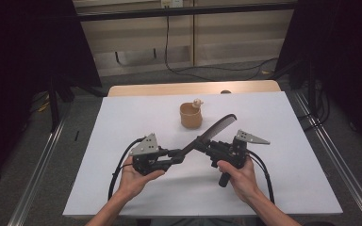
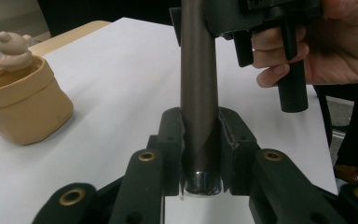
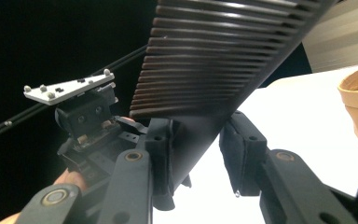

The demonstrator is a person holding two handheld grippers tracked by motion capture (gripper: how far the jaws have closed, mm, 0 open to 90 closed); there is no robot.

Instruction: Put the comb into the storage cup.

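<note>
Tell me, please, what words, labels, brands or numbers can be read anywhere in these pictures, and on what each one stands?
None: no readable text on the comb, the tan pot, the white table cover, or either tool.

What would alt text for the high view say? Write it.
Two hands hold grippers over a white table, both on a dark comb: the left gripper clamps its handle end, the right gripper sits at the base of the teeth. A tan cup stands behind.
</note>
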